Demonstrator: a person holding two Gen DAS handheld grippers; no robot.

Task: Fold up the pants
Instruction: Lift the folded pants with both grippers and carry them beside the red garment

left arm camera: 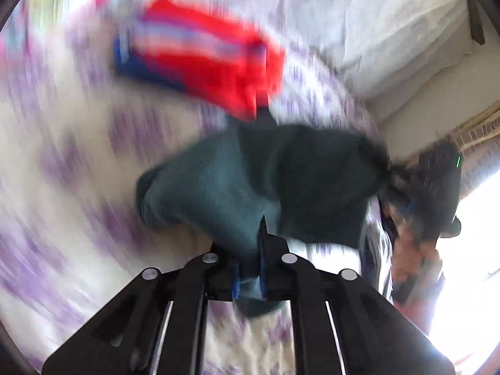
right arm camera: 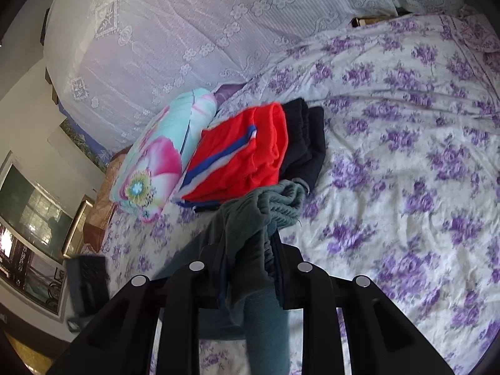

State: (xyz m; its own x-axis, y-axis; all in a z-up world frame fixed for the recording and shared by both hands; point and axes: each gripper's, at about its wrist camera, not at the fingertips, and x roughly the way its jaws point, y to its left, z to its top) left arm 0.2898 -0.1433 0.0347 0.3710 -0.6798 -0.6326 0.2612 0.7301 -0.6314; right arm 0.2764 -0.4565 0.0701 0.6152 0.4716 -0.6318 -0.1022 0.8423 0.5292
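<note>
Teal pants [left arm camera: 218,187] hang bunched between the two grippers above a bed covered by a purple-flowered sheet [right arm camera: 406,143]. The left gripper [left arm camera: 250,268] has its fingers closed tight on a fold of the teal fabric, which spreads out ahead of it in a wide, dark, blurred mass. That view is heavily smeared, so finer detail of the cloth cannot be made out. The right gripper [right arm camera: 250,250] is likewise clamped on the pants, with gathered ribbed fabric, seemingly a waistband or cuff, bulging out past its fingertips and a length of leg hanging down below it.

Beyond the held garment, folded red pants [right arm camera: 243,156] with a blue and white side stripe lie on the sheet, overlapping a folded dark garment [right arm camera: 307,143] just beside them. A floral pillow [right arm camera: 162,156] in pink and light blue lies next to the red pants, touching them. White lace fabric [right arm camera: 175,31] drapes behind the pillow. In the left wrist view the right gripper [left arm camera: 418,193] appears at the far edge of the pants, a hand beneath it.
</note>
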